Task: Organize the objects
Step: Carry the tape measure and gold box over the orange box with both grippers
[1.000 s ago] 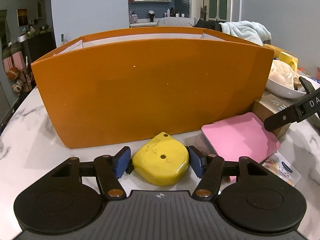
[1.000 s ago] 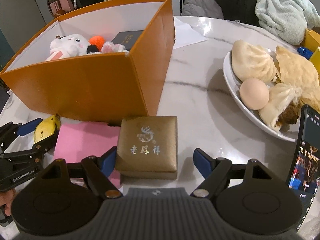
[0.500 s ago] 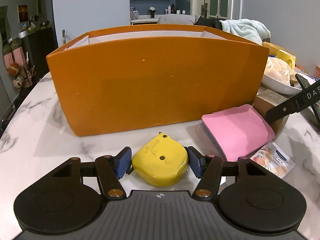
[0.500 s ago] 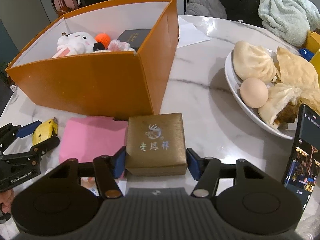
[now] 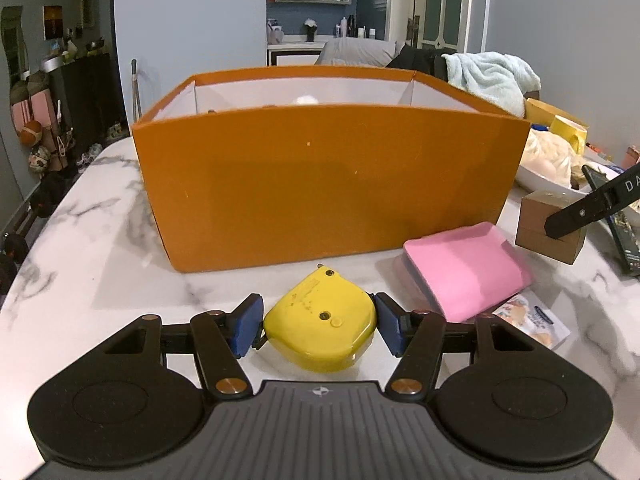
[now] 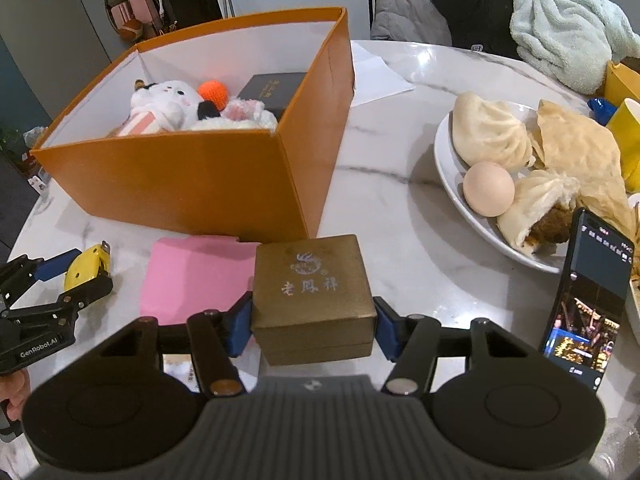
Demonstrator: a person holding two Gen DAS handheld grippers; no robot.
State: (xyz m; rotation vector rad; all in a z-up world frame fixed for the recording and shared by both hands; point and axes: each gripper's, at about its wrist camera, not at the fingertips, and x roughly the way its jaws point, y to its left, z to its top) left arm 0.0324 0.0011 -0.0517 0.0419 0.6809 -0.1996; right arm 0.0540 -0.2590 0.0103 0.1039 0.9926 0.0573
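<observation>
My left gripper [image 5: 318,322] is shut on a yellow tape measure [image 5: 320,332], its blue pads against both sides, in front of the orange box's [image 5: 320,184] near wall. My right gripper [image 6: 314,326] is shut on a gold-brown gift box [image 6: 312,284] with printed characters on its lid, held tilted just above the marble. A pink pad [image 6: 192,276] lies flat between the two grippers. Inside the orange box [image 6: 192,176] sit a white plush toy [image 6: 164,108], an orange ball [image 6: 212,92] and a dark box [image 6: 276,88].
A white plate [image 6: 452,176] with buns and an egg [image 6: 488,188] stands to the right. A lit phone [image 6: 588,300] leans at the near right. A small printed packet [image 5: 532,320] lies by the pink pad. A yellow cup [image 6: 628,136] and a towel [image 6: 568,36] are further back.
My right gripper's jaws closed from wide apart onto the gold-brown box and rose with it. The left gripper kept its hold on the tape measure and drew back from the orange box, slightly higher.
</observation>
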